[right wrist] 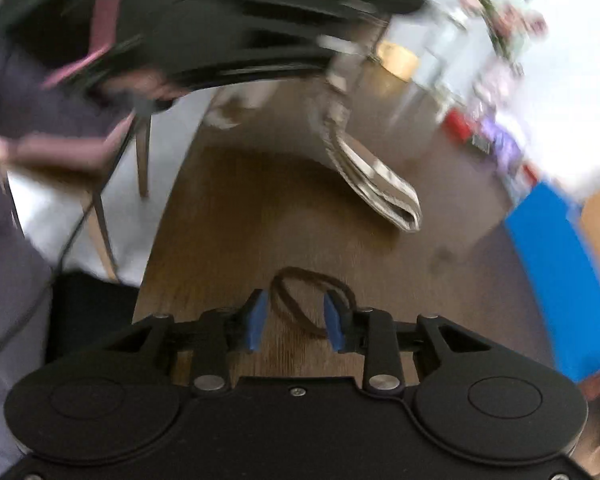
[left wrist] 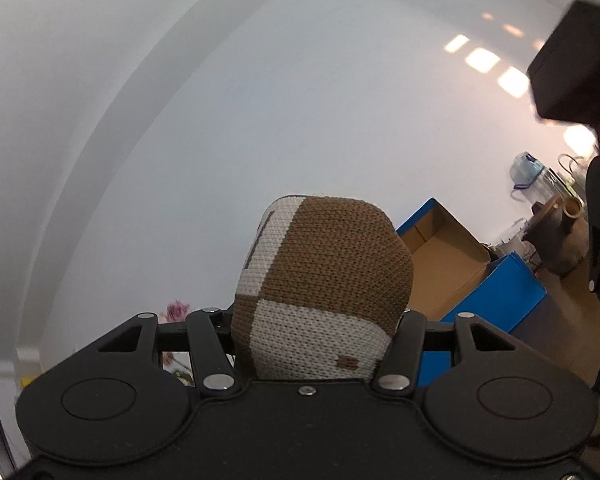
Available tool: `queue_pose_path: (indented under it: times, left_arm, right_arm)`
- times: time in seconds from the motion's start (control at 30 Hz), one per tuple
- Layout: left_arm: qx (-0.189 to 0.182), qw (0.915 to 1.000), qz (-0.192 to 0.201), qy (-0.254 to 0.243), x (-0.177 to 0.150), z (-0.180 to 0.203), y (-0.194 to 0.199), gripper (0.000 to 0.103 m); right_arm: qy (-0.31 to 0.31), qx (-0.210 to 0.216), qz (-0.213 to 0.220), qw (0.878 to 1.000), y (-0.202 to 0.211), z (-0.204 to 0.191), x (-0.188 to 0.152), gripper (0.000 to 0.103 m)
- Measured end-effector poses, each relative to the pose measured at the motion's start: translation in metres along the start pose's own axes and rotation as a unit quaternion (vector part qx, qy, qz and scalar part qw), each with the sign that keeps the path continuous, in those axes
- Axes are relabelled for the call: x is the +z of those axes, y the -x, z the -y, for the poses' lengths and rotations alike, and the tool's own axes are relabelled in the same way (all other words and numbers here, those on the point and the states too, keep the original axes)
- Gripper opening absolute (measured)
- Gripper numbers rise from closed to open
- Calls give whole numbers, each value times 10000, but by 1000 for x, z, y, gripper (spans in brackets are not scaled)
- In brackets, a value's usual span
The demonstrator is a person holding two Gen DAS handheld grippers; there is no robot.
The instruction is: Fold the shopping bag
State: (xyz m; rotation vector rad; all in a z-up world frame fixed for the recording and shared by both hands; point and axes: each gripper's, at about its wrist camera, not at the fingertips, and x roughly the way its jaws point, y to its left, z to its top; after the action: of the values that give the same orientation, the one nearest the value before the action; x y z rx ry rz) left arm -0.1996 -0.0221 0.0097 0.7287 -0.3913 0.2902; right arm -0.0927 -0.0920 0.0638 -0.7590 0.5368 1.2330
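My left claw [left wrist: 316,316] is clamped on the folded bag [left wrist: 324,280], brown and cream knit, raised and tilted up at a white wall [left wrist: 300,100]. My right claw [right wrist: 294,320] is parted, blue pads [right wrist: 257,322] bare, pointing down at a brown band loop [right wrist: 312,300] on the wood table [right wrist: 240,216]. Bag's loose end [right wrist: 374,184] hangs just above the table further out. Blue carton [left wrist: 500,300] beside it, open, cardboard inside. Clutter along the far edge is blurred; chair legs [right wrist: 142,152] on white floor past the table edge.

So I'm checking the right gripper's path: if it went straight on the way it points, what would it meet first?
Probably the brown loop lying on the wooden table; the right gripper stands open, with part of the loop between its fingers. Depth is unclear.
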Motion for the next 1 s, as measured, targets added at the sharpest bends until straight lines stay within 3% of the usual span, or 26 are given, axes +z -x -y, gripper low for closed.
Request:
queue_pose_path:
  times: [0.03,0.1,0.23,0.33,0.47,0.57,0.67,0.8,0.87,1.0]
  left_arm:
    - [7,10000,57,-68,0,2,1,53]
    - [15,9997,184,-178,0,7,5,53]
    - [-79,9981,383,-467,1,23,15,53]
    - [-96,9952,565,-794,1,39,21,53]
    - [81,9816,1002,-1622,-3,74,35,53]
    - [248,9710,1292,-1994,-6,87,42,53]
    - [368,9593,1533,-2345,-13,95,44,53]
    - [424,9519,1639,-2553,-22,97,48,53]
    - [538,9432,1789,-2746,-29,101,50,54]
    - [620,9481,1721,-2600,-29,97,51,54]
  right_arm:
    - [-441,202,84,9988,-2,14,-5,2]
    - [-850,310,234,9956,-2,26,-12,1]
    - [-1379,-154,932,9859,40,45,-15,1]
    - [-1231,-251,1459,9813,86,46,4,1]
    - [-446,-366,2004,9780,140,27,51,1]
    - [136,-173,1929,9810,146,6,79,1]
    - [495,-11,1431,9885,129,-6,92,1]
    - [454,133,1198,9917,121,-12,95,1]
    - [314,397,1060,9931,119,-9,97,1]
    - [197,588,778,9950,124,-4,102,2]
